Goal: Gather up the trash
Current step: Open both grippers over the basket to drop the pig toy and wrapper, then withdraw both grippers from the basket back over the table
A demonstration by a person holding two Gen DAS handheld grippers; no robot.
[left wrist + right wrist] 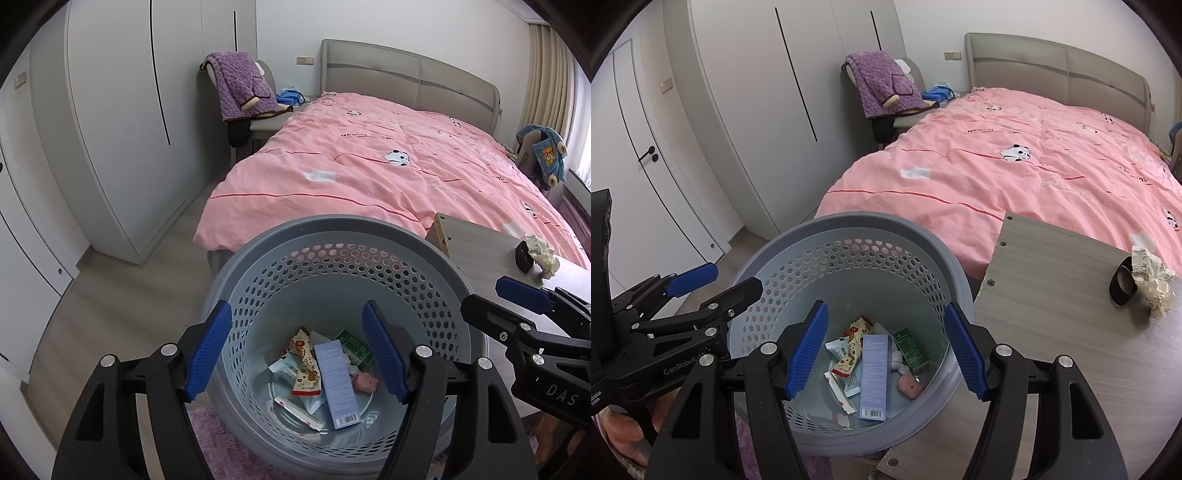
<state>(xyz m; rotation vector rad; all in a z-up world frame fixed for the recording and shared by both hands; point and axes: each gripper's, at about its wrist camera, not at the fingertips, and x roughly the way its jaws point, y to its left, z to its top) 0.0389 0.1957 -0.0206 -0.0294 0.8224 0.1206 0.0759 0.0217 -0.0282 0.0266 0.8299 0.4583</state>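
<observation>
A grey perforated trash basket [369, 229] [886, 225] stands on the floor between the bed and a wooden table. Inside lie a light blue box [336, 384] [873, 373], a green box [354, 345] [910, 349], snack wrappers [304, 363] [851, 349] and a pink scrap [365, 382] [908, 386]. My left gripper [297, 350] is open and empty above the basket. My right gripper [886, 350] is open and empty above it too. Crumpled paper [541, 253] [1150, 280] and a black tape roll [524, 254] [1123, 282] lie on the table [1052, 295].
A bed with a pink duvet [388, 162] [1015, 166] lies behind the basket. A chair with a purple blanket [240, 85] [886, 83] stands by white wardrobes [122, 110]. A purple rug [218, 443] lies under the basket. The right gripper shows in the left wrist view [498, 295]; the left gripper shows in the right wrist view [720, 280].
</observation>
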